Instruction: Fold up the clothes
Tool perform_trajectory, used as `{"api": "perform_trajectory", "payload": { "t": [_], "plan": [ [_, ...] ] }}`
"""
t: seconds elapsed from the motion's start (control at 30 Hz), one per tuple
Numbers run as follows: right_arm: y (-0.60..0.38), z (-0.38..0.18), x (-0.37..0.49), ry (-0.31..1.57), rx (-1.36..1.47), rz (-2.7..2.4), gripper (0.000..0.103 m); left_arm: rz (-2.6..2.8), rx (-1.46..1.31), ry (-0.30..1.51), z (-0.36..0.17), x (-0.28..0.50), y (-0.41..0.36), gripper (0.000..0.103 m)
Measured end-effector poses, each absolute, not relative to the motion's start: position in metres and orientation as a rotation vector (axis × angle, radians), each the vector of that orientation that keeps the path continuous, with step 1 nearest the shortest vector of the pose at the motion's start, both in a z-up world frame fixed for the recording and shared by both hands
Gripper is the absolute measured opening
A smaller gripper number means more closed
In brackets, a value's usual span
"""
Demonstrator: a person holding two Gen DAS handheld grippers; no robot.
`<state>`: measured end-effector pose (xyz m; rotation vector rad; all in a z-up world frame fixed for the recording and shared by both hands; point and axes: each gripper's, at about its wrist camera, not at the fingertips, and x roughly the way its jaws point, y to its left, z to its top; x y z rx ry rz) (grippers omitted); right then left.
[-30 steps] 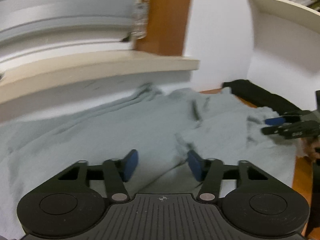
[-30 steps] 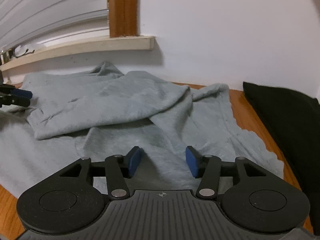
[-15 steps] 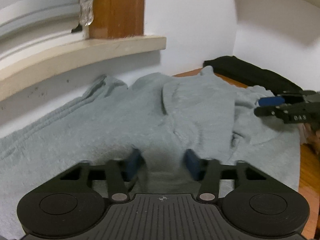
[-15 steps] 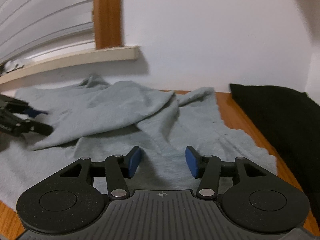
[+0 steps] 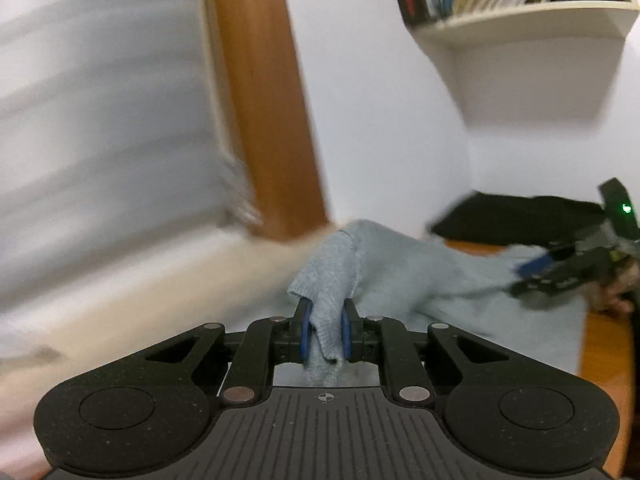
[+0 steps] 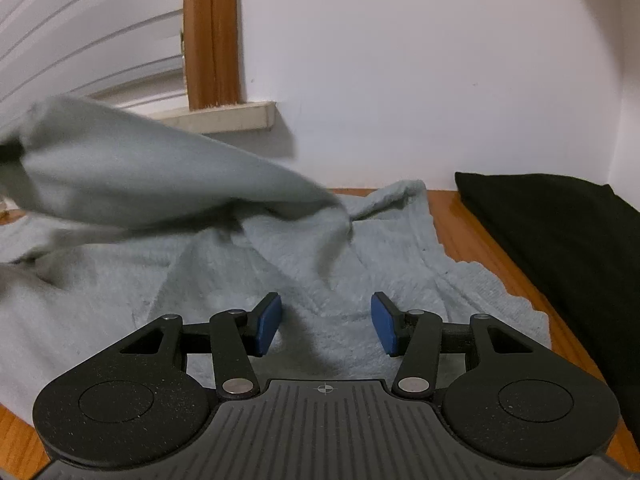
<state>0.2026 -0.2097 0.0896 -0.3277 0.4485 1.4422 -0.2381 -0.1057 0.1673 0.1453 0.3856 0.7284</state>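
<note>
Flanking grey garment (image 6: pixel 280 264): black cloth (image 6: pixel 560 232)

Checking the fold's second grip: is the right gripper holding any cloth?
No, the right gripper is open above the grey garment, nothing between its pads.

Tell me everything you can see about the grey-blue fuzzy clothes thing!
The grey-blue garment looks like soft, fleecy knit with a wavy edge on its right side. Most of it lies rumpled on the wooden table, beside a black cloth. One ribbed part is pinched between the closing jaws of the left gripper and lifted, so a blurred flap hangs in the air. The right gripper hovers open just above the fabric.
</note>
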Motion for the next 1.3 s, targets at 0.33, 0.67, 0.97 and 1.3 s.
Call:
{"api": "perform_trajectory", "payload": {
  "t": [0.33,0.67,0.97,1.3],
  "plan": [
    [-0.216,0.09,0.204,0.432,-0.273,1.484,0.05,0.866,0.076,0.423,0.14,-0.346,-0.107,0.023],
    [-0.228,0.091,0.208,0.408,-0.197,1.517,0.051,0.961,-0.037,0.432,0.114,-0.401,-0.106,0.025],
    [-0.252,0.092,0.213,0.495,-0.176,1.461,0.051,0.972,-0.143,0.389,0.12,-0.41,-0.104,0.049],
    [-0.255,0.086,0.204,0.571,-0.194,1.531,0.051,0.926,-0.276,0.444,0.097,-0.391,-0.122,0.045]
  ]
}}
